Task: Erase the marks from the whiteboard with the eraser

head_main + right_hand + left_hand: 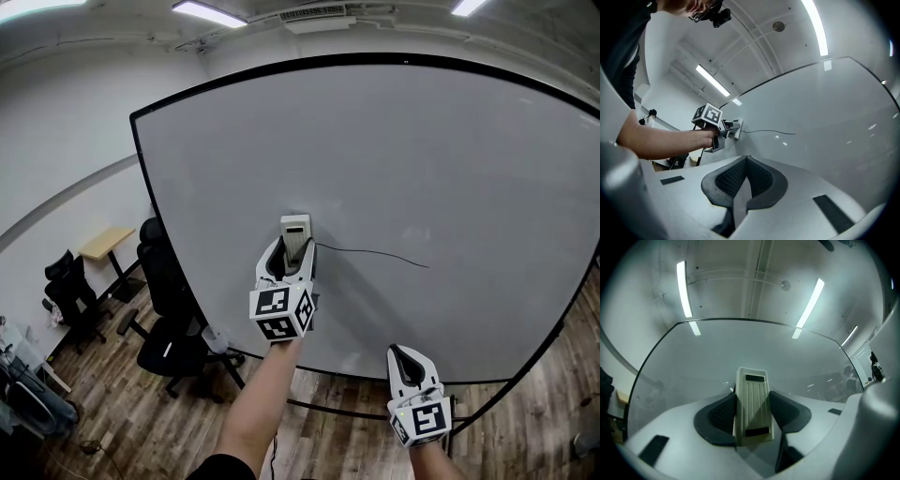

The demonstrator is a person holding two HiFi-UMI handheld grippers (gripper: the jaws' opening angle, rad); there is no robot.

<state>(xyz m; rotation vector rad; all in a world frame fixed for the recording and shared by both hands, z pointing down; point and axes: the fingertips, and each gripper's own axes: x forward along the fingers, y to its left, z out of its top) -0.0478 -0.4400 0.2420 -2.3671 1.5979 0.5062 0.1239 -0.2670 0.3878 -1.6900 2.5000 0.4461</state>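
Eraser [295, 232]: a cream oblong block, its back ribbed lengthwise with a dark strip at each end. It is pinched between the jaws of the left gripper [294, 247] and pressed flat to the whiteboard [431, 141]. A thin dark line [375, 253] runs from it toward 3 o'clock. The right gripper [397, 352], at 5 o'clock of the eraser, has its jaws pressed together on nothing. The board is large, pale grey and black-framed. At 8 o'clock, black office chairs [169, 342] and a small desk [105, 242] stand on a wood floor [122, 431]. Strip lights [208, 13] glow at 12 o'clock.
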